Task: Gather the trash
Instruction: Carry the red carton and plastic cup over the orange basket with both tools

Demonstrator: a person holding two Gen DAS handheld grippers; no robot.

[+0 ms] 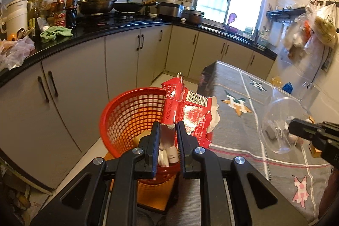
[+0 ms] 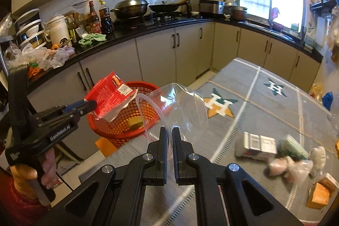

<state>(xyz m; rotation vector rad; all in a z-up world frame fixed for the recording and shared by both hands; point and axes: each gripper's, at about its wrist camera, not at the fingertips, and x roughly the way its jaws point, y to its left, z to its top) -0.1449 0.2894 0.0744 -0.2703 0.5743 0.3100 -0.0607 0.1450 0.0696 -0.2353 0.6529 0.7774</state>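
Note:
My left gripper [image 1: 167, 125] is shut on a torn red snack wrapper [image 1: 186, 107], which hangs over the red mesh basket [image 1: 127, 118] beside the table. From the right wrist view the same left gripper [image 2: 93, 104] holds the red wrapper [image 2: 108, 96] above the basket [image 2: 127, 126]. My right gripper [image 2: 168, 130] is shut on the rim of a clear plastic cup [image 2: 182, 107], lifted above the table near the basket. In the left wrist view the right gripper [image 1: 291, 127] and the clear cup [image 1: 279, 122] show at the right. A yellow object [image 2: 135, 123] lies inside the basket.
More trash lies on the grey patterned tablecloth [image 2: 254, 99]: a white carton [image 2: 257, 146], crumpled plastic [image 2: 296, 164] and small orange boxes [image 2: 322, 192]. A black counter [image 2: 148, 24] with cabinets runs behind the basket. Bags hang on the right wall [image 1: 317, 27].

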